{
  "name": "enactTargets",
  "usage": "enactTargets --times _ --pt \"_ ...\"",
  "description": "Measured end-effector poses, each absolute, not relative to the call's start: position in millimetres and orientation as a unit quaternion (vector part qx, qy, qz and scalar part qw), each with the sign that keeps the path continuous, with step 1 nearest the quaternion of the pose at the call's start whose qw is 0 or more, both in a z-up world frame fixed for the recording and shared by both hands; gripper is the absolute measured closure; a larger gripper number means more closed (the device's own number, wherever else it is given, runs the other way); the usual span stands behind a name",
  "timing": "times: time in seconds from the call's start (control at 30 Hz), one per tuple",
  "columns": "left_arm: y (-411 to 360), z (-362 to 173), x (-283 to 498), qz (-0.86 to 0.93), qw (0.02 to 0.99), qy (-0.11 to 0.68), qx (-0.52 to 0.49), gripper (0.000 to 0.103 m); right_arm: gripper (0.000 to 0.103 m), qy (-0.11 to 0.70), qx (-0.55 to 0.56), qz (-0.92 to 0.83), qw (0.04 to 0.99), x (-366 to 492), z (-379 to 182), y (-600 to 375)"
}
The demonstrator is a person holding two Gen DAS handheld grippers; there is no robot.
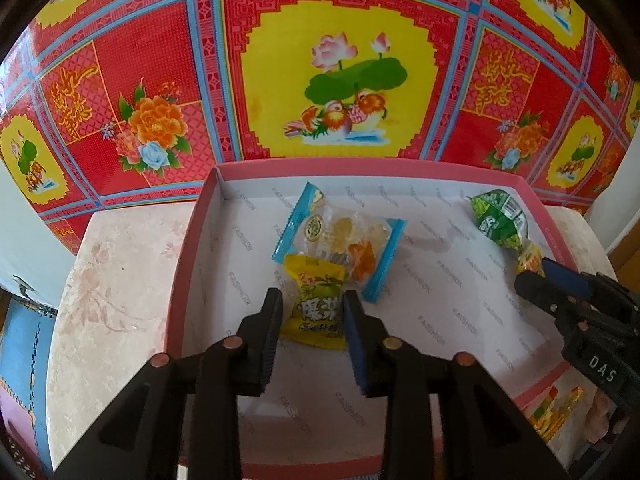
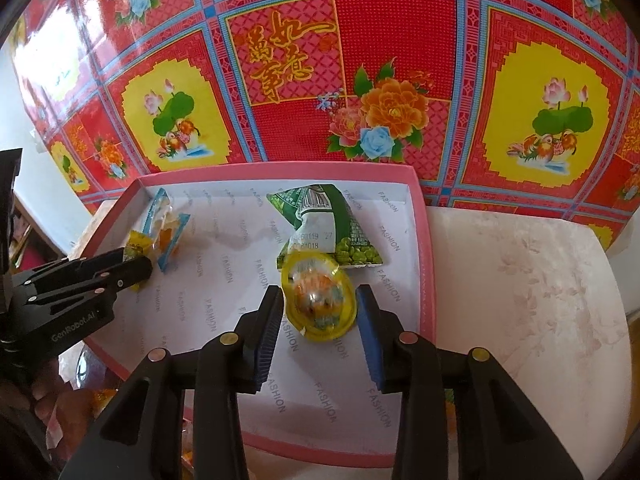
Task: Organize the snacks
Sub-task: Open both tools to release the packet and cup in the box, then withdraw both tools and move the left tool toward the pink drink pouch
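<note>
Left gripper: jaws slightly apart around the yellow packet, pads look just clear of it — reads as a release, packet lying on the box floor. Right gripper: same story, narrow gap either side of the yellow jelly cup (contact hard to rule out). Cup rests against the green pouch; the blue-edged clear bag lies behind the packet. All inside the pink box — presumably the collection tray.
</note>
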State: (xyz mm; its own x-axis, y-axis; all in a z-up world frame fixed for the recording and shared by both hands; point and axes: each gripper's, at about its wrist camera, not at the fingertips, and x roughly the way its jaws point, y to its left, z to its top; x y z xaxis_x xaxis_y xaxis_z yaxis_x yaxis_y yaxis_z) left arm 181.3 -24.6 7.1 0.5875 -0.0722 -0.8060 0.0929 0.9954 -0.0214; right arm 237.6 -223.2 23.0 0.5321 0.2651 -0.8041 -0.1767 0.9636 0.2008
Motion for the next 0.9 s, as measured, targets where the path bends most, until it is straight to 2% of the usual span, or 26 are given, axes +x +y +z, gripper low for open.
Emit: enactTargets --times 0.07,0.2,0.9 --pt "-27 9 180 -0.047 0.889 0.455 0.011 0.061 0.053 0.468 0.063 0.134 0.871 237 25 -225" --pt "-30 17 172 -0.049 0.889 0.454 0.014 0.059 0.039 0.466 0.080 0.142 0.869 233 31 -228" --pt "-3 62 132 -0.045 0.898 0.438 -0.019 0.059 0.037 0.435 0.102 0.135 0.884 187 70 -240"
